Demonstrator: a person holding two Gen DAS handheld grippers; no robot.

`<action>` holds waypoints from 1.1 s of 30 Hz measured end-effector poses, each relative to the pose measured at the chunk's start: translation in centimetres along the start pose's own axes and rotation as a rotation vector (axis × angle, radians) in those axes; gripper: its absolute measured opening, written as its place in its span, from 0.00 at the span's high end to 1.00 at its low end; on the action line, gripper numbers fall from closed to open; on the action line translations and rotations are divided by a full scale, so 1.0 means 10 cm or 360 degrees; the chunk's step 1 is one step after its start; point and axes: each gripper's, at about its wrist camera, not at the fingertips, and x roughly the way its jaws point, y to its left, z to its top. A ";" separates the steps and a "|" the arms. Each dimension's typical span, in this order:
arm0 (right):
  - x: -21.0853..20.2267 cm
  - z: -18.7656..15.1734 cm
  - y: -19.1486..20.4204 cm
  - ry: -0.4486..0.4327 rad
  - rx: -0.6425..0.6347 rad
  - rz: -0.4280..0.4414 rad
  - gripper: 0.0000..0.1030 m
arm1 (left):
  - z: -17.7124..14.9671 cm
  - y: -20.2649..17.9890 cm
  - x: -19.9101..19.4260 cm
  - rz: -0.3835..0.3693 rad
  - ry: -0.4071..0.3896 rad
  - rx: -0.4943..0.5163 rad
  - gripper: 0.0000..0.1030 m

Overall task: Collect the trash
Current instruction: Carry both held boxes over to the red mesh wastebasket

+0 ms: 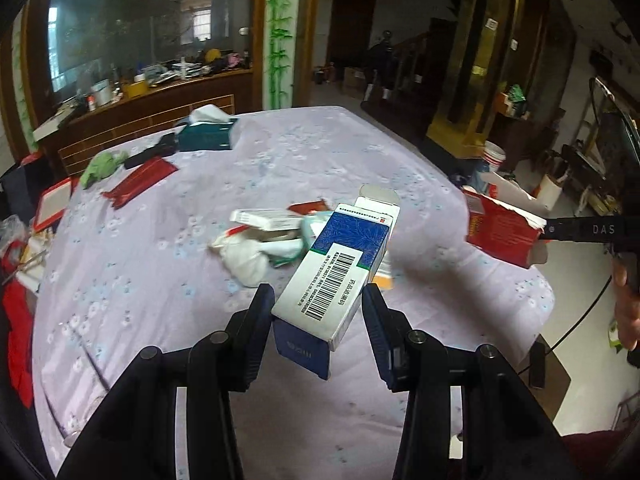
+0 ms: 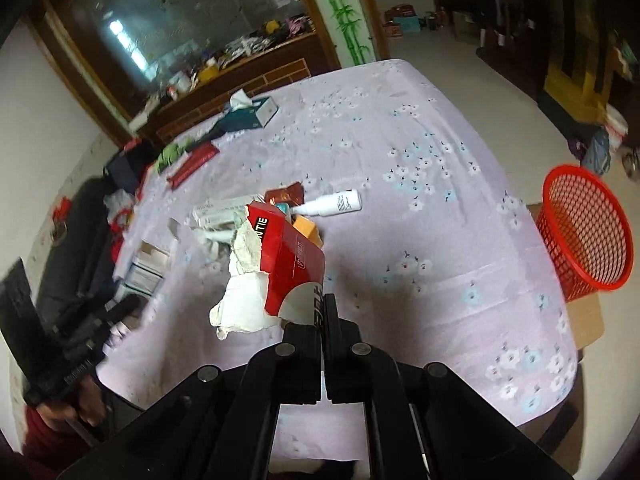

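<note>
A blue-and-white carton (image 1: pixel 340 276) with a barcode is seen between the fingers of the left gripper (image 1: pixel 319 312). In the left wrist view, the left finger (image 1: pixel 256 320) appears to touch the carton's lower corner, while a gap is visible beside the right finger (image 1: pixel 380 328); whether the carton is gripped cannot be told. The carton is tilted, its open flap pointing toward 1 o'clock.

The right gripper (image 2: pixel 322 312) is closed on a torn red carton (image 2: pixel 288 256), which is pinched at its lower edge and held above the table (image 2: pixel 400 140). Its ragged white inner face is turned toward 9 o'clock in the right wrist view.

At 12 o'clock from the red carton, a trash pile (image 2: pixel 256 216) lies on the floral lilac cloth: flat white boxes, crumpled paper, an orange piece and a small dark red packet. A white bottle (image 2: pixel 336 204) lies on its side just beside the pile, at 2 o'clock from the red carton.

A red mesh basket (image 2: pixel 584 228) is seen at 3 o'clock, past the table edge, tilted with its mouth toward the table. A teal tissue box (image 2: pixel 252 114) stands at 11 o'clock, near the far table edge.
</note>
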 end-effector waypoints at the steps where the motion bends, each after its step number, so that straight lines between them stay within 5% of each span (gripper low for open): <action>1: -0.01 -0.02 -0.02 -0.0024 0.0039 -0.0001 0.99 | 0.01 -0.05 0.04 -0.0024 0.0005 0.0012 0.57; 9: -0.01 -0.27 -0.32 -0.0093 0.0391 -0.0021 0.99 | 0.07 -0.40 0.30 -0.0144 0.0007 0.0091 0.57; 21: -0.38 -0.16 -1.28 -0.0119 0.0433 -0.0186 0.99 | 0.39 -1.17 0.51 -0.0218 -0.0028 0.0201 0.57; 25: -0.56 -0.06 -1.63 -0.0160 0.0374 -0.0326 0.99 | 0.57 -1.60 0.65 -0.0254 -0.0018 0.0265 0.57; 33: -0.85 0.17 -2.47 -0.0240 0.0483 -0.0391 0.99 | 0.96 -2.63 1.17 -0.0357 0.0010 0.0401 0.57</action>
